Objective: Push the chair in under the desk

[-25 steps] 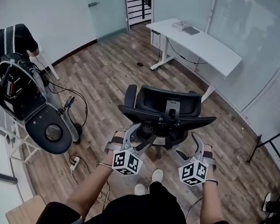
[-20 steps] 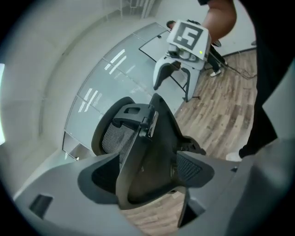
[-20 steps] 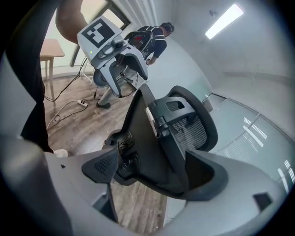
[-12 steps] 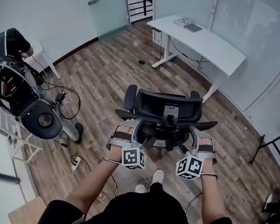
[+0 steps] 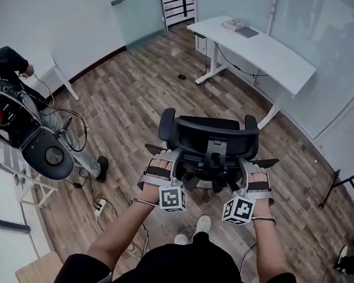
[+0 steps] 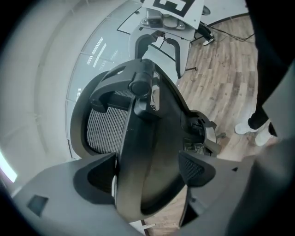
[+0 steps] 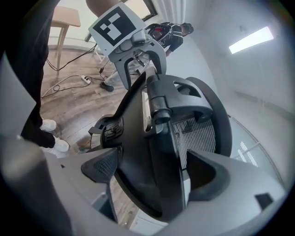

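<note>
A black mesh-backed office chair (image 5: 212,135) stands on the wood floor with its back toward me, a few steps short of the white desk (image 5: 260,49) at the far glass wall. My left gripper (image 5: 161,158) is at the backrest's left side and my right gripper (image 5: 252,168) at its right side. In the left gripper view the chair's back frame (image 6: 147,152) fills the gap of the left gripper (image 6: 147,173), whose pads stand wide and do not visibly clamp it. The right gripper view shows the same: the right gripper (image 7: 154,168) straddles the chair's back frame (image 7: 143,156).
A person with a round black rig (image 5: 25,129) stands at the left, with cables and a power strip (image 5: 99,208) on the floor. A black stand (image 5: 347,185) is at the right. Flat items (image 5: 239,29) lie on the desk. A wooden stool (image 7: 64,18) is behind me.
Both grippers have moved forward from behind the seat up to the two sides of the backrest. The chair now faces the desk more squarely. The person at left has shifted away.
</note>
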Available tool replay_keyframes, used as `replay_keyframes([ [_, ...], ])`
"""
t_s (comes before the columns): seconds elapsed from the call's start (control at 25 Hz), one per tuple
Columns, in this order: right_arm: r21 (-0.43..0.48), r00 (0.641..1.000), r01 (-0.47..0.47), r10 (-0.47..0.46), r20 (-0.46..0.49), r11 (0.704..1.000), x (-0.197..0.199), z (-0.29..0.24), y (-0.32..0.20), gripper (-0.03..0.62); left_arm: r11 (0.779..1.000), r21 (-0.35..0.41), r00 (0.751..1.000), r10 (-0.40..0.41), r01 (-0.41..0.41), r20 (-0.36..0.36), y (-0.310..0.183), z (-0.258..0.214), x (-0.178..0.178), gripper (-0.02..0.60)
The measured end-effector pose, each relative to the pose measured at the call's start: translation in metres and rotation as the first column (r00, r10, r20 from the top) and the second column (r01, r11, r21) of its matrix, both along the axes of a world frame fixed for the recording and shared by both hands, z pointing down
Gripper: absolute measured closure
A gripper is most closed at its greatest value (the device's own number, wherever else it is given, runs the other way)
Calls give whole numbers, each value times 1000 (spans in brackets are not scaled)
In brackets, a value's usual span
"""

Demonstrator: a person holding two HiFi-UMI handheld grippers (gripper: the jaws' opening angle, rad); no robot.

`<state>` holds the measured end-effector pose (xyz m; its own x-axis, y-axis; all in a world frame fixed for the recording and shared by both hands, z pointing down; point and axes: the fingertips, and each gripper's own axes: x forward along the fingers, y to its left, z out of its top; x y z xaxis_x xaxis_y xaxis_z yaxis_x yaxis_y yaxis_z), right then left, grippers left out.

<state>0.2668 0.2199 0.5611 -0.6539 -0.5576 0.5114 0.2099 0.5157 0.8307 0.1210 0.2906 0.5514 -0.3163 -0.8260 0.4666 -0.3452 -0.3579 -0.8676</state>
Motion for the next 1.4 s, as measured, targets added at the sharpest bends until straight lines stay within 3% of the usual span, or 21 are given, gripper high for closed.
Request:
replay_keyframes([
  [0.24,54,1000,8,-8,-6,999,-6,7,-8,132,999,-25,999,-27,28,45,-12,10,-10,131],
  [0.52,106,997,-5,14,-79,994,-11,16,-31,129,999,-33,996,-17,19,83,-17,15,-15,95],
  [0.68,139,996,11,2,-90,990,-11,22,-33,88,998,-50,996,-41,46,81,-21,16,-18,95],
  [0.88,114,997,-4,13,-73,993,-12,25,-31,33,994,-99,997,-47,53,63,-19,28,-17,95],
  [1.08,105,995,-11,22,-99,994,-11,35,-34,33,994,-85,995,-60,67,79,-23,32,-20,92],
  [1.28,116,993,-23,36,-111,993,-13,44,-40,34,997,-3,991,-70,71,112,-37,25,-26,86],
  [1.4,116,993,-36,49,-107,993,-15,57,-43,33,996,-22,990,-79,82,119,-38,44,-30,83],
])
